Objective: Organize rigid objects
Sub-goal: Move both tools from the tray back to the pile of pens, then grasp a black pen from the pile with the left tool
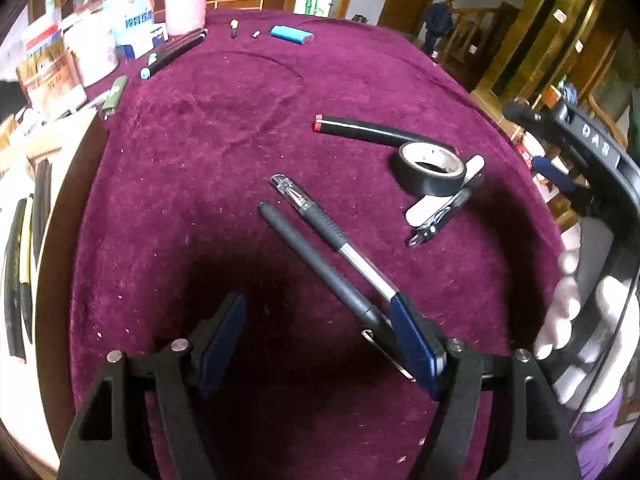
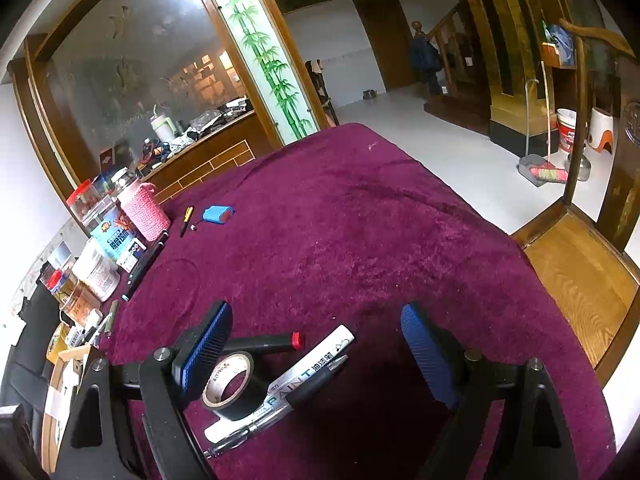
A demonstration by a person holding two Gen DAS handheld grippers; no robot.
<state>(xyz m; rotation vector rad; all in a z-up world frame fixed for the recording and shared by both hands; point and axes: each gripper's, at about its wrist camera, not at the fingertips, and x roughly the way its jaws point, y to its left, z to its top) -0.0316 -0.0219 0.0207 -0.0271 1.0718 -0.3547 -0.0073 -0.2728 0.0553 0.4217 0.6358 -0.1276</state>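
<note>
- Left gripper [image 1: 320,344]: jaws apart, nothing clamped. Two pens lie side by side ahead of it, slanting toward its right finger: a black pen [image 1: 316,256] and a clear-capped pen [image 1: 324,228]. Their near ends run in beside or under that finger; contact cannot be told.
- Right gripper [image 2: 316,352]: jaws wide, nothing held. Just inside its left finger lie the tape roll [image 2: 232,386], a white paint marker [image 2: 288,380] and a black tube with a red cap [image 2: 260,342]. A further pen lies against the marker on the near side.
- Cloth [image 1: 200,160]: a deep-pile purple cover bearing all items.
- Risk 1: closing the left jaws here would likely catch both pens at once, or only the end of one, which would then pivot and drop, because they lie close together and off-centre toward the right finger.
- Risk 2: the right gripper's left finger stands over the tape; lowering it could press on the roll, which rests on the marker, and scatter the cluster.
- Risk 3: round pens may roll when nudged, though the pile should damp this.
- Risk 4: the two grippers work near each other; converging on the same cluster could bring them into collision.
</note>
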